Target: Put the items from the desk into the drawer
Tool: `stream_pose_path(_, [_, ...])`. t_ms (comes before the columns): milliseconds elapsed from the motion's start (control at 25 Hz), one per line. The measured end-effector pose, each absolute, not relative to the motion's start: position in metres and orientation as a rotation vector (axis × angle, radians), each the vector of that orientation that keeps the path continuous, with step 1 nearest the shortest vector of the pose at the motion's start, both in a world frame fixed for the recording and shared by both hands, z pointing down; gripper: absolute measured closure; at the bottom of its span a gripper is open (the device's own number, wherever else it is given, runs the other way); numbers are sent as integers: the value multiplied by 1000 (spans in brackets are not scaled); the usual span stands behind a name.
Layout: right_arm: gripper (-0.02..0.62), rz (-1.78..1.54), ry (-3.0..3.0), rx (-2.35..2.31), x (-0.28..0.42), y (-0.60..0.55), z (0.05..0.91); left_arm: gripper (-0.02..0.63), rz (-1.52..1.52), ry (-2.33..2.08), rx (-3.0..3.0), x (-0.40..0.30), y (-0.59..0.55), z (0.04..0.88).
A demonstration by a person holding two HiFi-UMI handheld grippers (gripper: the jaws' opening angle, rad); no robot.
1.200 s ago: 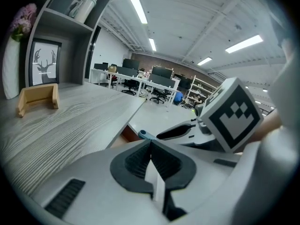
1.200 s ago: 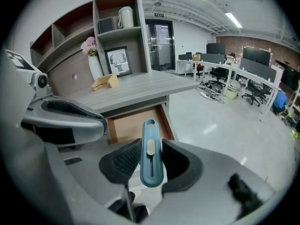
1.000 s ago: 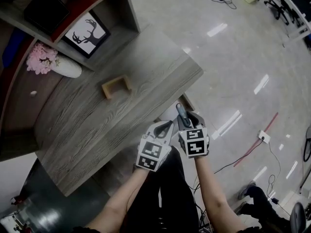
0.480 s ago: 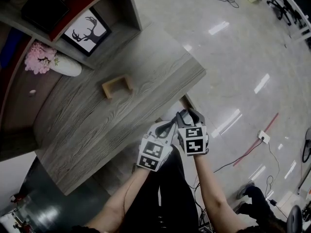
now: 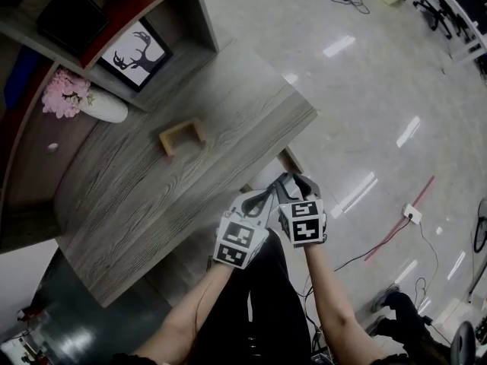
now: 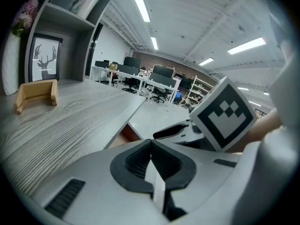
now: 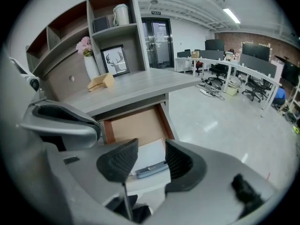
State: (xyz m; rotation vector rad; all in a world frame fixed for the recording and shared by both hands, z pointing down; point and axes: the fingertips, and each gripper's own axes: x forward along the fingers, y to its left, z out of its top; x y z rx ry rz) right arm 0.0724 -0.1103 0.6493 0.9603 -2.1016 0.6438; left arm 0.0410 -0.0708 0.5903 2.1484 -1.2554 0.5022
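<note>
The drawer [image 7: 136, 125] stands open under the desk's front edge, its brown bottom showing. A white sheet [image 7: 151, 151] lies at its near end with a flat grey-blue item [image 7: 151, 168] on top. My right gripper [image 7: 151, 154] hovers open over that item with nothing between its pads; in the head view the right gripper [image 5: 289, 182] is above the drawer [image 5: 290, 160]. My left gripper [image 6: 150, 143] is shut and empty, close beside the right one at the desk edge [image 5: 261, 200]. A small wooden stand [image 5: 181, 136] remains on the desk [image 5: 137, 204].
Shelves at the back of the desk hold a framed deer picture [image 5: 135, 50], a white vase with pink flowers [image 5: 80, 99] and a mug [image 7: 121, 14]. Polished floor [image 5: 365, 90] lies to the right, with cables and office chairs farther off. My legs are below the drawer.
My right gripper has drawn back a little toward me from over the drawer. The left gripper and the wooden stand have stayed put.
</note>
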Motion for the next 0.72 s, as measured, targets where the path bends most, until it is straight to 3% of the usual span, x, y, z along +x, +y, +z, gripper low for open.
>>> stream_pose_path(720, [453, 664, -2123, 964, 78, -89, 612, 595, 502, -1242, 2195, 49, -51, 557])
